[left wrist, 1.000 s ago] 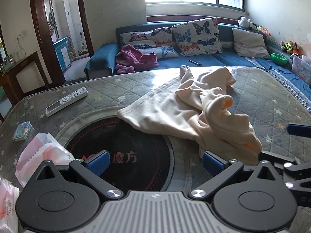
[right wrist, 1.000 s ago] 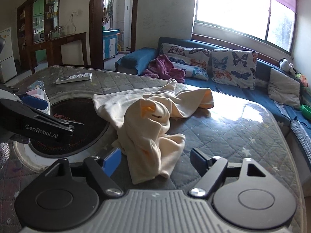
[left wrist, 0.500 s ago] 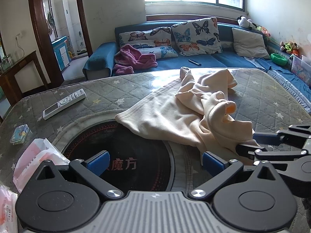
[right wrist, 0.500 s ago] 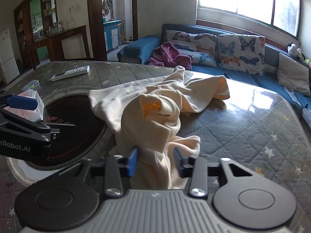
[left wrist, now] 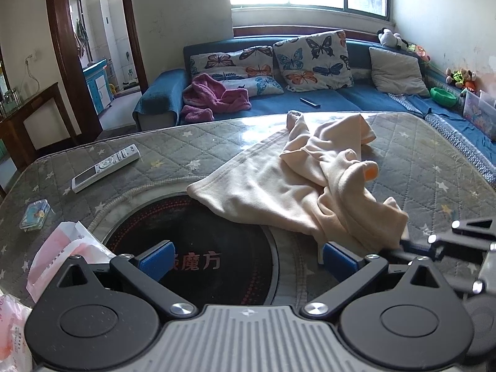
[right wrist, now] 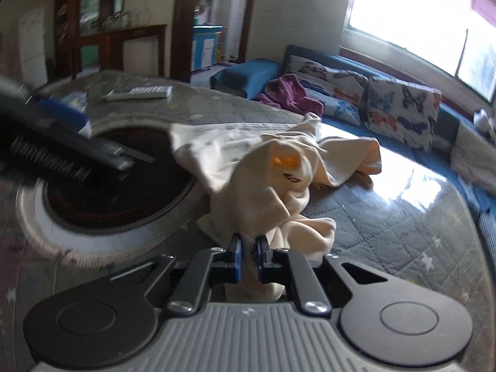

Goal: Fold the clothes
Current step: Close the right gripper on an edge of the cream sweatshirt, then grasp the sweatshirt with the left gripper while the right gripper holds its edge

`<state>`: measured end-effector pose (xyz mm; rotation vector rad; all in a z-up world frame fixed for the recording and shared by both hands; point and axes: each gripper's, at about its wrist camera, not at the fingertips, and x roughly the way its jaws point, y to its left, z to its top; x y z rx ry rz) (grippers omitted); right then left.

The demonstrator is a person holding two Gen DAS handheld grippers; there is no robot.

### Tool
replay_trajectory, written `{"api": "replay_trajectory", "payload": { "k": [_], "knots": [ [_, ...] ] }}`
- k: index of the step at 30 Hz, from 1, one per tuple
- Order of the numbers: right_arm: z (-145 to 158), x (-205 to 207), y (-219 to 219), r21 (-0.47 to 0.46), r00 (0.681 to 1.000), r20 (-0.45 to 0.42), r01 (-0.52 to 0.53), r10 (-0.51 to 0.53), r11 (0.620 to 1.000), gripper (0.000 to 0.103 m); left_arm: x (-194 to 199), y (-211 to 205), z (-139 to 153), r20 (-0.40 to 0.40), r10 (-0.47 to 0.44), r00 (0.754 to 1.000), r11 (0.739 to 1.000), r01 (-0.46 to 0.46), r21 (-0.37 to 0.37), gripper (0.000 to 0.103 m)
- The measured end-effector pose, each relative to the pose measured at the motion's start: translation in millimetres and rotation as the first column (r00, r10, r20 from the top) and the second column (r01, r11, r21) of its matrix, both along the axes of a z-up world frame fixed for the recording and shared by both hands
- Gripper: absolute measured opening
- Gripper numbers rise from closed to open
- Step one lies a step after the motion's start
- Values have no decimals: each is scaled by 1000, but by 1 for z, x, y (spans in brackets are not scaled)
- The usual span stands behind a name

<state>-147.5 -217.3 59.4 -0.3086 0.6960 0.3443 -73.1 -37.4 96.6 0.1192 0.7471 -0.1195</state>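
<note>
Shirt (left wrist: 297, 192) crumpled mid-table, near end pinched tight in your right gripper (right wrist: 248, 255). Left gripper (left wrist: 246, 255) spread wide, empty, over dark disc (left wrist: 198, 248). Cloth soft, light, limp: will sag, drag. Take hem corner (left wrist: 193, 189) next. Remote (left wrist: 105, 167), packets (left wrist: 59, 254) left; right side free, table edge (right wrist: 471, 217) close.

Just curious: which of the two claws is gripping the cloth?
The right claw, pinched shut on the cream cloth. The left claw is open, holding nothing.

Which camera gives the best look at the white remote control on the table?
The left wrist view: the remote control is sharp, whole, buttons visible on the quilted table. In the right wrist view it is far off, blurred and foreshortened.
</note>
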Motion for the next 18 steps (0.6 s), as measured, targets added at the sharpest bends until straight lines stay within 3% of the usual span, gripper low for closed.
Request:
{"api": "replay_trajectory", "payload": {
  "k": [10,18],
  "knots": [
    [8,-49,27,-97,989,-10,-147,147,984,8,-16,0,12,20,-24,1000,1000,24,-13,103],
    [5,-122,40,-109,947,-70,-320,314,941,8,-33,-13,12,11,-121,993,992,121,-25,103]
  ]
}}
